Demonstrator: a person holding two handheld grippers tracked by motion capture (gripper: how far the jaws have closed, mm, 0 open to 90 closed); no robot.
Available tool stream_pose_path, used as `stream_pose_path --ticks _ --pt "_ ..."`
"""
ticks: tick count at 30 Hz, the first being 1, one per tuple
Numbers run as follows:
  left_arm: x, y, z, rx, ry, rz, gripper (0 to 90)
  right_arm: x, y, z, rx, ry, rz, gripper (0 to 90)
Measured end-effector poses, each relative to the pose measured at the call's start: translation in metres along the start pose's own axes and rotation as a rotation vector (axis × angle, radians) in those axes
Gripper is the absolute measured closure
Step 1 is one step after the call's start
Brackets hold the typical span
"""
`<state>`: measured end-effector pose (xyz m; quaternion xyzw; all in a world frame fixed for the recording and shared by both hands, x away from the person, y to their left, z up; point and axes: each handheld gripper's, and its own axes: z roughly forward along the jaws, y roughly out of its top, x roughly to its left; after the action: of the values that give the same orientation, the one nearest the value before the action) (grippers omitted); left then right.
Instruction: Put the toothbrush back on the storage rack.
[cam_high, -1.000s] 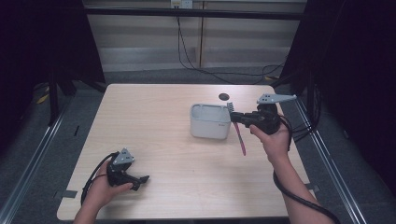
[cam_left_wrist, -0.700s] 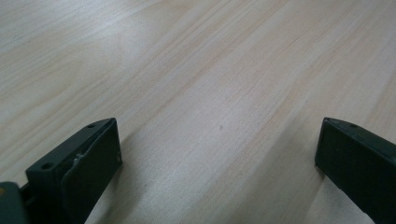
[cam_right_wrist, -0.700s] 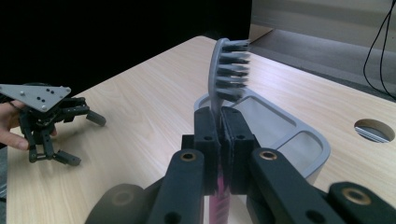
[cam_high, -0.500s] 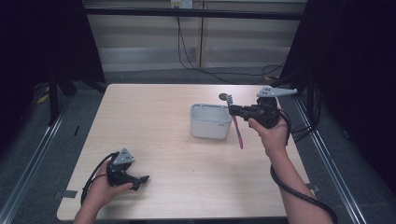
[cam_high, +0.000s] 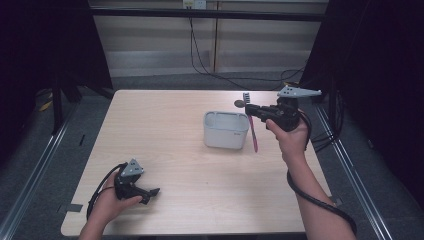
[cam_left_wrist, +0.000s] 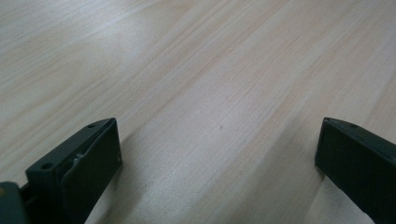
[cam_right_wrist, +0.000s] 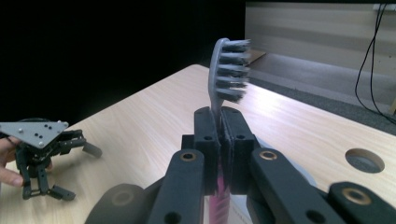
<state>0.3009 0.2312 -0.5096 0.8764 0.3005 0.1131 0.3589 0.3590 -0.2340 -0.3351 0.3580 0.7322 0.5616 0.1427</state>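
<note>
My right gripper (cam_high: 251, 111) hangs in the air just right of a white rectangular bin (cam_high: 225, 129), shut on a toothbrush (cam_high: 255, 137). The pink handle hangs down beside the bin's right wall and the grey bristled head points up. In the right gripper view the jaws (cam_right_wrist: 219, 119) pinch the toothbrush neck, with the grey head (cam_right_wrist: 229, 74) above them and the pink handle below. My left gripper (cam_high: 150, 194) rests on the table (cam_high: 165, 125) at the front left, held by a hand. Its jaws (cam_left_wrist: 219, 154) stand wide open over bare wood.
A small round hole (cam_right_wrist: 364, 160) is in the table behind the bin, near the far right edge. Black cables trail from both grippers. Dark frames and rails flank the table on either side. The left gripper (cam_right_wrist: 42, 154) lies far from the bin.
My right gripper has lifted a little and shifted toward the far edge with the toothbrush in it. The left gripper has stayed where it was.
</note>
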Motion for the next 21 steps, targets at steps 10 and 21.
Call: stream_pose_path --ticks 10,21 --pt "0.0 0.0 0.0 0.0 0.0 -0.001 0.0 -0.001 0.011 0.001 -0.032 0.001 -0.002 86.2" --pt "0.0 0.0 0.0 0.0 0.0 -0.001 0.0 -0.004 0.021 -0.001 -0.081 -0.005 -0.01 86.2"
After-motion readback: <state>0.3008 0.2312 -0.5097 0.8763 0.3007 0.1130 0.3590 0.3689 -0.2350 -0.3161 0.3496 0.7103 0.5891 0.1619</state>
